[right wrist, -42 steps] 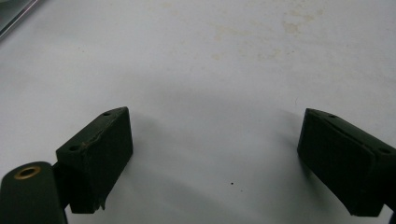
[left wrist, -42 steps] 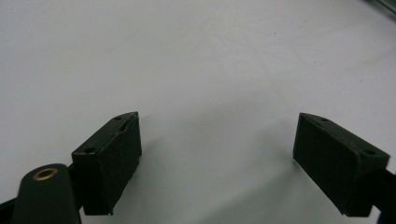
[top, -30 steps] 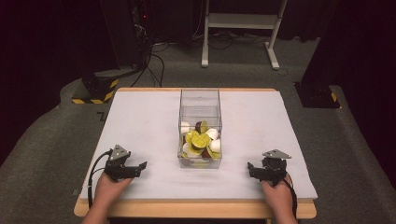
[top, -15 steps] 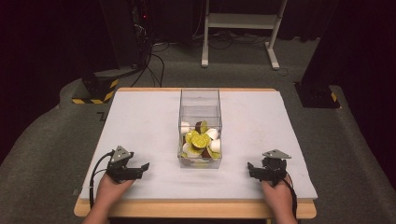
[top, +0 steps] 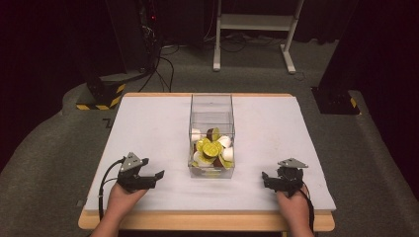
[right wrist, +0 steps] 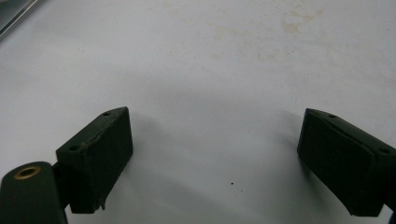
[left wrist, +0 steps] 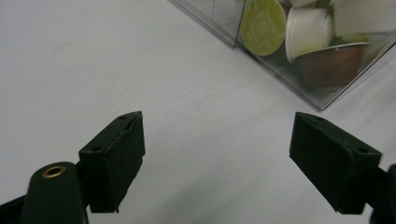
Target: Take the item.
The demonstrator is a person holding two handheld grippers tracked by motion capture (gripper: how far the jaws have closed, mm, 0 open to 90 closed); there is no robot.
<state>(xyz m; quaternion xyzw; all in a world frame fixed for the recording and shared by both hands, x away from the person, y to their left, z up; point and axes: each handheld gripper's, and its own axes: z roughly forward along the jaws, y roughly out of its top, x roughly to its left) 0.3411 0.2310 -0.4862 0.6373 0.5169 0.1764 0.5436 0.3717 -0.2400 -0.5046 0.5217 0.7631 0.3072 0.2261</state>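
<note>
Capsules point(top: 212, 148), green, white and brown, in clear box point(top: 211, 106) mid-table; lid print unreadable. Left gripper point(top: 150, 177) and right gripper point(top: 269, 180) near edge, jaws spread, empty.

A clear, tall rectangular box point(top: 211, 129) stands upright at the centre of the frame in the high view, on the white worktop point(top: 148, 133), its open top facing up and its lower half filled with a loose heap of coffee capsules point(top: 212, 149). The capsules lie tumbled at all angles, some yellow-green with foil lids, some white, a few brown. In the left gripper view, at the upper right of the frame, a green lid point(left wrist: 262, 21), a white capsule point(left wrist: 308, 29) and a brown one point(left wrist: 332, 63) press against the box's near corner.
</note>
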